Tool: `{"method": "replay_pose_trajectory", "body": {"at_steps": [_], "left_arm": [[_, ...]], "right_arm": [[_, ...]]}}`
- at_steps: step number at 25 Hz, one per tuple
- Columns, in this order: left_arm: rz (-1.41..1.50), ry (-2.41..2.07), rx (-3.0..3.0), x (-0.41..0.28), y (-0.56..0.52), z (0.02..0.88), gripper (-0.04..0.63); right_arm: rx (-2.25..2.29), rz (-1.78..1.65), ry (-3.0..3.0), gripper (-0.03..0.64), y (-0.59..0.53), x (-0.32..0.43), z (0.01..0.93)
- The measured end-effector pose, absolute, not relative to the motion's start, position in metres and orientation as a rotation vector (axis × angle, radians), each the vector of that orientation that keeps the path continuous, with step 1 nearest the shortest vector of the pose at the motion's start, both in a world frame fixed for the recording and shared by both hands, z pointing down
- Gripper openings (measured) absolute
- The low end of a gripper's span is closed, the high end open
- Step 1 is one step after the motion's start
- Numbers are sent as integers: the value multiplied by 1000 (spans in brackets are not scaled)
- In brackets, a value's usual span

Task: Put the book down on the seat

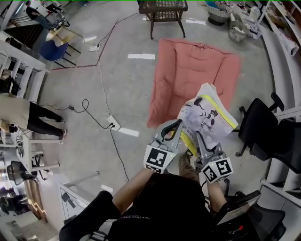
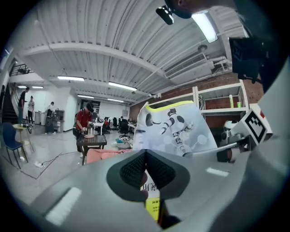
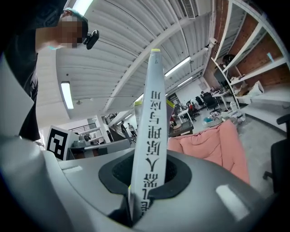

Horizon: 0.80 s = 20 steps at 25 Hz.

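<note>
A white book (image 1: 209,115) with a cartoon robot on its cover and a yellow edge is held up between both grippers, over the near edge of the pink cushioned seat (image 1: 188,70) on the floor. My left gripper (image 1: 176,124) is shut on the book's left side. In the left gripper view its pads (image 2: 136,170) meet, with paper showing just below them and the cover (image 2: 174,129) rising behind. My right gripper (image 1: 200,140) is shut on the book's near end. The right gripper view shows the spine (image 3: 152,113) standing edge-on between the pads (image 3: 174,174), with the seat (image 3: 213,145) beyond.
A dark wicker table (image 1: 162,9) stands beyond the seat. Black office chairs (image 1: 263,132) and white shelving (image 1: 282,47) line the right side. A power strip with cables (image 1: 113,123) lies on the floor to the left, and a person (image 1: 28,117) stands at the far left.
</note>
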State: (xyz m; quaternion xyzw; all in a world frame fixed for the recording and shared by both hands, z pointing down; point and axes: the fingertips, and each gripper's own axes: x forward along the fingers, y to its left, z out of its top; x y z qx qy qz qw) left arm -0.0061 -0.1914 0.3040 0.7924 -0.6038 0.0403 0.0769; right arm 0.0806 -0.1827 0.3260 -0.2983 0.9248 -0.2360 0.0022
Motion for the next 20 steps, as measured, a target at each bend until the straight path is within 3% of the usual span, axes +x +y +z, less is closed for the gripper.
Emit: {"method": "replay_pose_trajectory", "body": {"at_steps": [20], "left_arm": [[199, -1575, 2450, -51, -266, 385, 2]], "right_arm": [[-1107, -931, 2944, 86, -267, 22, 404]]}}
